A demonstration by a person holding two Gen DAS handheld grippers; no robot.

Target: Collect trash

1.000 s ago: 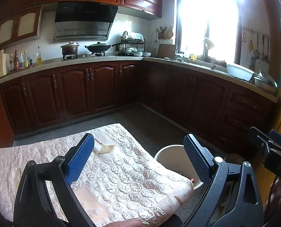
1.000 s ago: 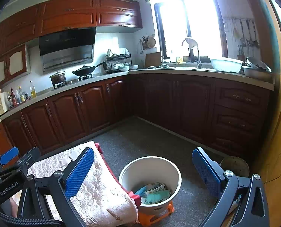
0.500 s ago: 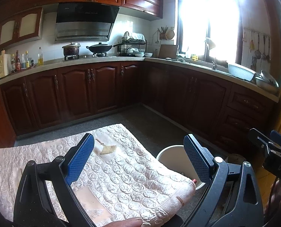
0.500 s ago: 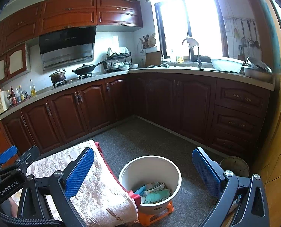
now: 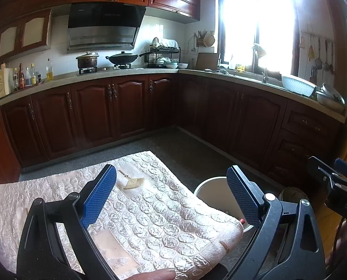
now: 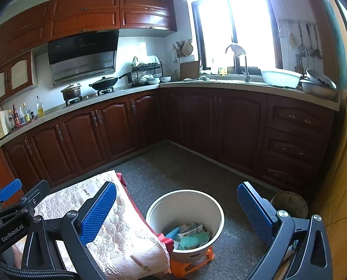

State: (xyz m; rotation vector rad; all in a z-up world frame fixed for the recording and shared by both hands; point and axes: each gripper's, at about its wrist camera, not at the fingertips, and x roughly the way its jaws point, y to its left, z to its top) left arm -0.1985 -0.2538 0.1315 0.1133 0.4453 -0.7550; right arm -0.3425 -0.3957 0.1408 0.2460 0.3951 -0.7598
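Both the left gripper (image 5: 171,197) and the right gripper (image 6: 177,208) stand spread wide with nothing between the pads. The white bucket (image 6: 216,212) just ahead of the right gripper already holds trash (image 6: 189,234), so the collecting looks mostly done. Only the left view shows a small fan-shaped scrap (image 5: 134,183) on the quilted cloth (image 5: 150,219) beyond its left finger, while only the right view looks into the bucket.

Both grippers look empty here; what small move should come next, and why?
Probably lower the open left gripper toward the small tan scrap on the quilted cloth: it is the only loose piece visible, and the white bucket already holds trash.
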